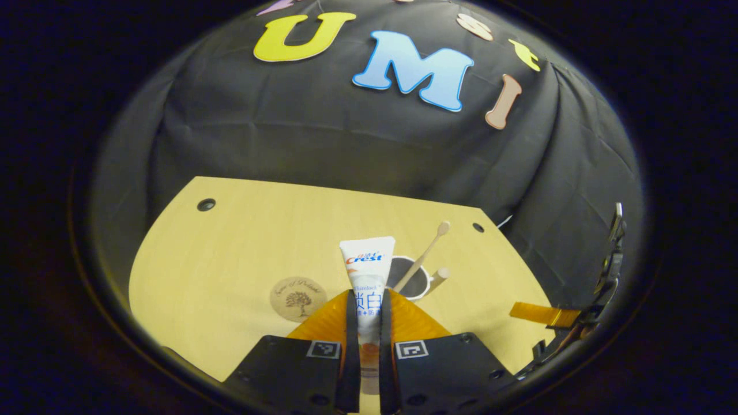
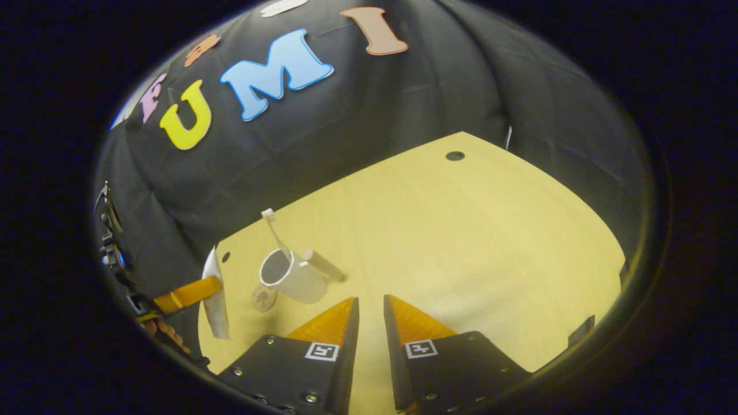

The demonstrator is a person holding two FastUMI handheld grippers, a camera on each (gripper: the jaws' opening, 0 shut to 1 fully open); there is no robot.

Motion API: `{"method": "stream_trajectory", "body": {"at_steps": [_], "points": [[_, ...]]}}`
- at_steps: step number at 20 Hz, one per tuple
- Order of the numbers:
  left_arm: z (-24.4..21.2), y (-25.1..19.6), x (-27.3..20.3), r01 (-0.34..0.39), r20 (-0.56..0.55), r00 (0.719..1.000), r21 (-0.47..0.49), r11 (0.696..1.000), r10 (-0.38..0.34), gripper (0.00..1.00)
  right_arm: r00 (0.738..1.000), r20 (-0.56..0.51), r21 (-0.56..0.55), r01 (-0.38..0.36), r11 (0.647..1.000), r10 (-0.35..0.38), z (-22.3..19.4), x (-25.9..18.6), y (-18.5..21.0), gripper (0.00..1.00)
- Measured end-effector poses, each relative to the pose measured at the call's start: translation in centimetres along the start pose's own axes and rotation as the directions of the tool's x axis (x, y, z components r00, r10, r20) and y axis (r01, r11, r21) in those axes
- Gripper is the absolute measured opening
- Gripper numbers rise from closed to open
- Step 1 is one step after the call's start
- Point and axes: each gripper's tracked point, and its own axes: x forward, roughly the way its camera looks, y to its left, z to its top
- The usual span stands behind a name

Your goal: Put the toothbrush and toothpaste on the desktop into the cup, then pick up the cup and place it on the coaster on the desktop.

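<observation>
Now toothpaste [image 1: 366, 271] clamped upright in left hand-held gripper [image 1: 369, 311], cup [image 1: 410, 280] just beyond

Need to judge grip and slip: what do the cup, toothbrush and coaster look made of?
Cup: smooth white outside, dark inside, looks like glazed ceramic or hard plastic; cannot tell which. Toothbrush: pale tan, matte handle, probably bamboo or wood. Coaster: flat tan disc with a printed tree, likely cork or wood.
</observation>
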Motion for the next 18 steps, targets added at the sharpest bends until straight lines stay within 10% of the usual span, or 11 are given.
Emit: {"method": "stream_trajectory", "body": {"at_steps": [18], "points": [[4.7, -2.7, 11.3, 0.039, 0.040, 0.999, -0.112, 0.993, -0.035, 0.20, 0.989, -0.111, 0.103, 0.113, 0.988, -0.102, 0.6, 1.9, -8.4, 0.27]]}}
